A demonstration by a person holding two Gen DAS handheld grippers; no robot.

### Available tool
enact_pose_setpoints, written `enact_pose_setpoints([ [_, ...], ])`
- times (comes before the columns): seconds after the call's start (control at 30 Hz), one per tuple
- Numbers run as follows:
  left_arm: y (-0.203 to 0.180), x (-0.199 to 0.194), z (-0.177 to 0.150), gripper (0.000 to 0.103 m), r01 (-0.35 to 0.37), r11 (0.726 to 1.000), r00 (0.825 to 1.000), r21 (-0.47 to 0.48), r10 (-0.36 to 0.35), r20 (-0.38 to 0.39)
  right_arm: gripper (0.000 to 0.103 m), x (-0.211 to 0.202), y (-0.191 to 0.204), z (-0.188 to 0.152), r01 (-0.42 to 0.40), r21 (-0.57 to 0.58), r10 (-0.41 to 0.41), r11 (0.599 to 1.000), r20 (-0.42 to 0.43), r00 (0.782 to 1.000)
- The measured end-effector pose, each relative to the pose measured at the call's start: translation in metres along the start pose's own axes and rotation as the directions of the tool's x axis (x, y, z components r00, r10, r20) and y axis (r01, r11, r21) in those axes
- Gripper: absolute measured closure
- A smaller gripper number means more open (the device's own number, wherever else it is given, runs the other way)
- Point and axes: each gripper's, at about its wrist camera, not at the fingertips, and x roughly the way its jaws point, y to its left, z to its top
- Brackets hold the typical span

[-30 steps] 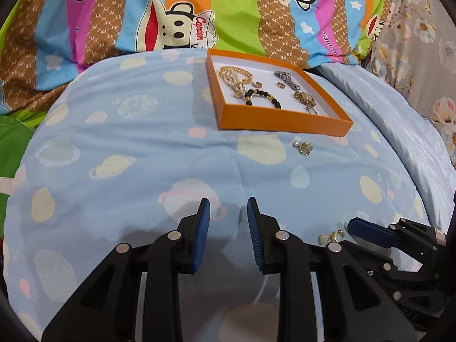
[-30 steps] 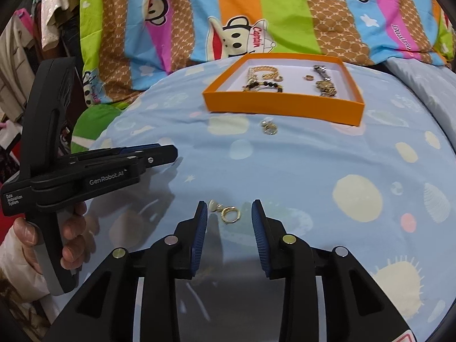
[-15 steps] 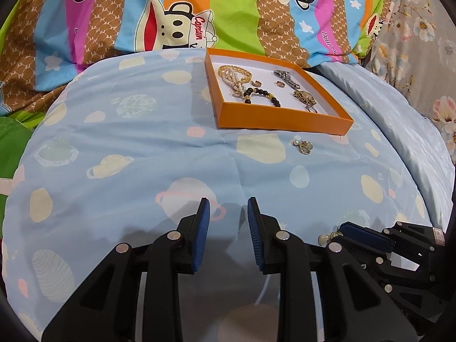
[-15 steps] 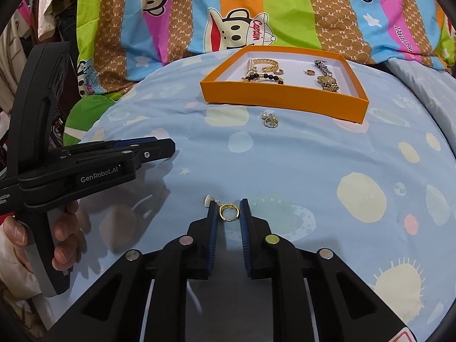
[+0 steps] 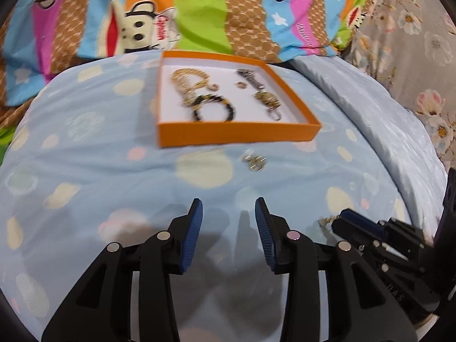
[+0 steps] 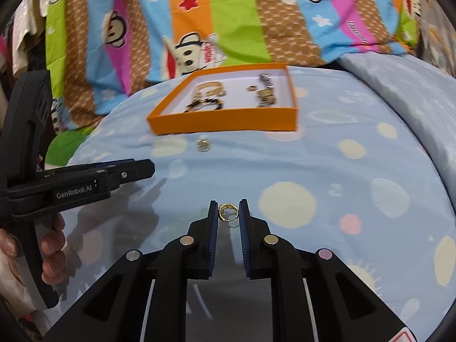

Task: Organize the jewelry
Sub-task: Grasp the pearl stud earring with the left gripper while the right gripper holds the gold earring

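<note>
My right gripper [image 6: 228, 209] is shut on a small gold hoop earring [image 6: 228, 213], held at its fingertips above the pale blue bedspread. The orange box [image 6: 225, 119] lies farther back, holding chains, a black bead bracelet [image 5: 212, 108] and other pieces. Another loose earring [image 6: 203, 144] lies on the spread just in front of the box, also seen in the left wrist view [image 5: 254, 163]. My left gripper [image 5: 228, 209] hovers over the spread with its jaws opening and nothing between them. The right gripper's tips [image 5: 346, 222] show at the lower right of the left view.
A striped cartoon-monkey blanket [image 5: 199, 8] is heaped behind the box. A floral grey cover [image 5: 413, 37] lies at the right. A person's hand [image 6: 51, 250] holds the left gripper's handle at the left edge of the right wrist view.
The right gripper closed on the gold hoop earring and lifted it off the spread. Both grippers moved toward the orange box. The left gripper's jaws have widened.
</note>
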Motion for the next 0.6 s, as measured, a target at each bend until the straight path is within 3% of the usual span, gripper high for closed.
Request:
enact_pose_setpoints([
  [0.17, -0.028, 0.030, 0.024, 0.064, -0.024, 0.999, 1.000, 0.034, 0.025, -0.013, 0.089, -0.002, -0.017, 0.001, 0.003, 0.036, -0.003, 0.999, 0.004, 1.000],
  [0.33, -0.033, 0.054, 0.032, 0.065, -0.063, 0.998, 0.997, 0.031, 0.064, -0.031, 0.089, -0.002, -0.022, 0.000, -0.015, 0.053, 0.015, 0.998, 0.002, 1.000],
  [0.6, -0.036, 0.055, 0.025, 0.083, -0.107, 0.991, 0.994, 0.081, 0.107, 0.014, 0.089, 0.001, -0.023, 0.000, -0.028, 0.061, 0.029, 0.998, -0.008, 1.000],
])
